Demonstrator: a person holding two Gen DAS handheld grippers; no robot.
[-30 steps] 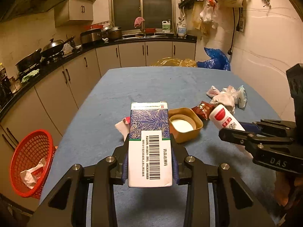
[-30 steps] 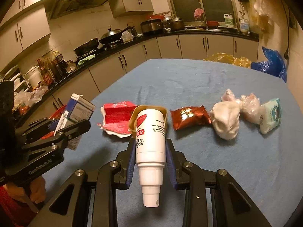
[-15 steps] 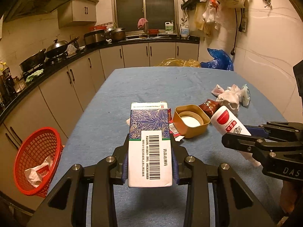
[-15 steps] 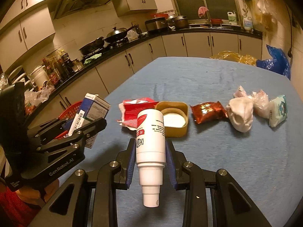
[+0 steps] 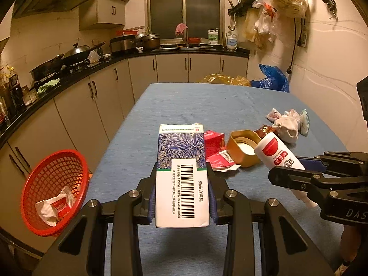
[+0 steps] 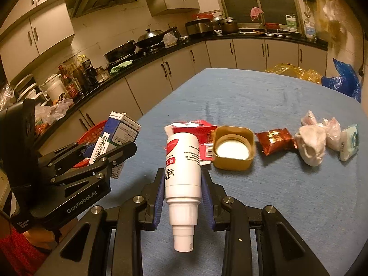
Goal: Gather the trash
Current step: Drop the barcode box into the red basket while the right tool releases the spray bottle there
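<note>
My left gripper [image 5: 181, 179] is shut on a blue and white medicine box [image 5: 181, 170] with a barcode, held above the blue table [image 5: 207, 105]; the box also shows in the right wrist view [image 6: 115, 138]. My right gripper [image 6: 182, 181] is shut on a white spray bottle [image 6: 182, 168] with a red label, nozzle toward the camera; it also shows in the left wrist view [image 5: 278, 156]. A red mesh basket [image 5: 55, 184] with crumpled trash stands left of the table, below its edge.
On the table lie a torn red wrapper [image 6: 195, 128], a tan square lid [image 6: 233, 148], a brown snack packet [image 6: 274, 139], white crumpled tissue [image 6: 310, 145] and a small wipes pack [image 6: 349, 142]. Kitchen cabinets [image 5: 92, 105] run along the left and back.
Both grippers have drawn back from the table's trash and shifted left toward the basket side, each still holding its item. The basket looks larger and nearer in the left wrist view.
</note>
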